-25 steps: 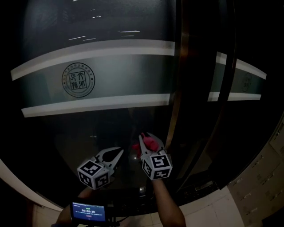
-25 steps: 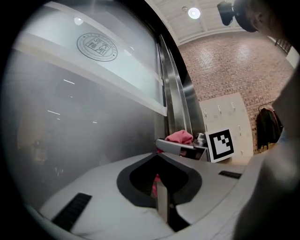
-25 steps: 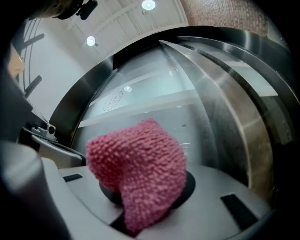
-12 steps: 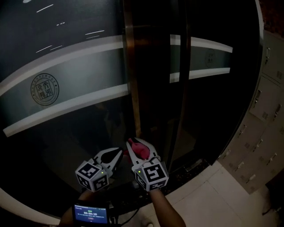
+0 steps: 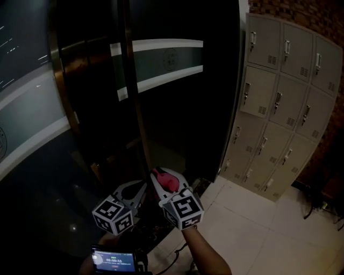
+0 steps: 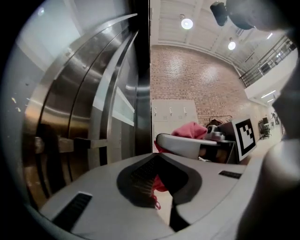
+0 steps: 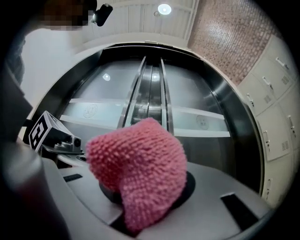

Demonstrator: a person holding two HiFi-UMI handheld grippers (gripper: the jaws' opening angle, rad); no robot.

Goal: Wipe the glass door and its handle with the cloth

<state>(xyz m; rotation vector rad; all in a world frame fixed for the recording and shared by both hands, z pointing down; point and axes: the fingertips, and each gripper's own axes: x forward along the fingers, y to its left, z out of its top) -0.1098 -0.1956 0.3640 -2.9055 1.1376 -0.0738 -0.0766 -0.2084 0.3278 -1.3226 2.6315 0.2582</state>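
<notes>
Evidently the wiping stroke is not on yet: the right gripper (image 5: pixel 161 177) is clenched on the pink cloth (image 5: pixel 167 180), which bulges out past its tips low in front of the door (image 5: pixel 177 118), and I cannot tell that it touches the glass. The left gripper (image 5: pixel 137 189) sits just beside it with its jaws a little apart and nothing gripped. In its own view only a scrap of pink shows through the gap, probably the same cloth beyond. To do this well, I would bring the wad up so that only cloth meets the glass, never the hard jaw tips, and press lightly in overlapping passes across the pane and over the frosted band (image 5: pixel 161 78). For the long upright handle (image 5: pixel 133 107), folding the loose cloth round the bar and running along it should serve better than dabbing. The grip looks deep enough in the right gripper view, where the cloth (image 7: pixel 140 173) fills the jaws, but a hard drag could pull it free. The glass is dark and glossy, so streaks will likely show and the dim light may hide missed patches. A check from an angle would help. To the right stand grey lockers (image 5: pixel 279 96) under a brick wall (image 5: pixel 301 16), and pale floor tiles (image 5: pixel 252 225) run up to the door.
</notes>
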